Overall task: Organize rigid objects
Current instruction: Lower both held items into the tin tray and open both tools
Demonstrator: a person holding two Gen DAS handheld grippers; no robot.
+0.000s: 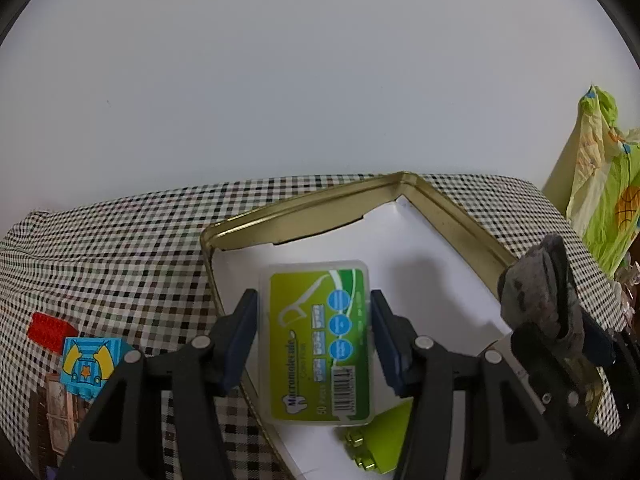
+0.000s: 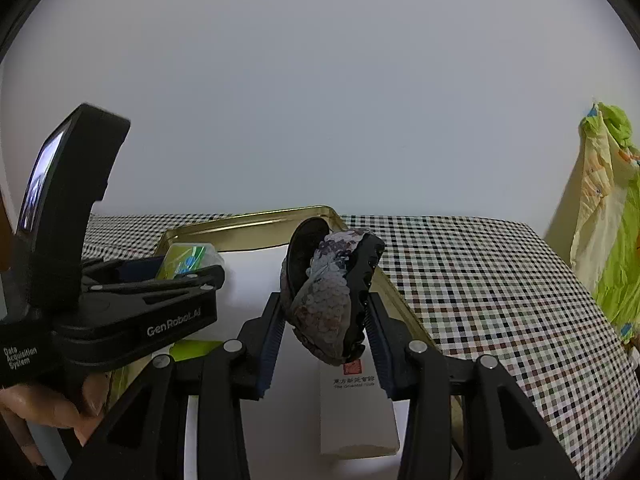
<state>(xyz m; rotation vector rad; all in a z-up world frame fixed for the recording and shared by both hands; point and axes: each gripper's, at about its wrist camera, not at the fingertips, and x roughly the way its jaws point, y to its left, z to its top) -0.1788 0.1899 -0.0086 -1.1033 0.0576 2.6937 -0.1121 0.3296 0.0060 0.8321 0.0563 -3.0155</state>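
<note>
My left gripper [image 1: 314,332] is shut on a clear plastic floss-pick box with a green label [image 1: 318,344], held over the gold tin tray [image 1: 308,204] lined with white paper. My right gripper [image 2: 326,328] is shut on a dark sequined purse-like object [image 2: 332,300], held above the same tray [image 2: 240,220]. The right gripper and its object show at the right of the left wrist view [image 1: 536,296]. The left gripper and the floss box [image 2: 188,258] show at the left of the right wrist view.
A white slim box with a red seal [image 2: 356,408] and a lime-green card with green bricks [image 1: 360,450] lie in the tray. A blue printed block [image 1: 90,360] and a red brick [image 1: 48,330] sit on the checked cloth at left. A green-yellow bag [image 2: 608,240] stands at right.
</note>
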